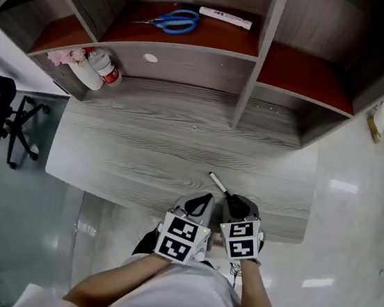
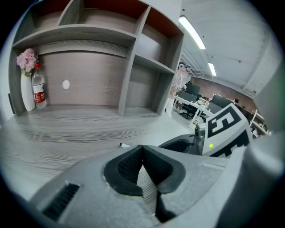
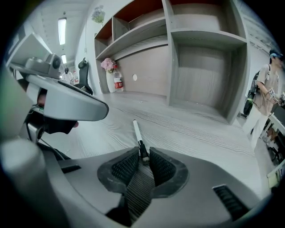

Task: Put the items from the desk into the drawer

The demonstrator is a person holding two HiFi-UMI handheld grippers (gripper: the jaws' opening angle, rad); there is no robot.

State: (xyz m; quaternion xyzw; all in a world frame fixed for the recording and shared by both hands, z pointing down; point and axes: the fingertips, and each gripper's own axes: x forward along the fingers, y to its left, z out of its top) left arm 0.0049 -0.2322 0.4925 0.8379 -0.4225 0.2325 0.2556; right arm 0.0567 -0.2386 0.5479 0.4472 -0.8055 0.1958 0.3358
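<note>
A white pen with a black end (image 1: 216, 183) lies on the grey wooden desk (image 1: 144, 143) near its front edge. My right gripper (image 1: 231, 201) is shut on the pen's black end (image 3: 142, 153); the white barrel (image 3: 136, 129) points away over the desk. My left gripper (image 1: 203, 198) hovers right beside it on the left, its jaws shut and empty (image 2: 142, 149). The pen's white tip (image 2: 124, 145) shows just past the left jaws. No drawer is in view.
Blue scissors (image 1: 174, 20) and a white tube (image 1: 225, 17) lie on the shelf of the hutch at the desk's back. A water bottle (image 1: 105, 66) and a white vase with pink flowers (image 1: 83, 72) stand at the back left. An office chair (image 1: 20, 123) stands left of the desk.
</note>
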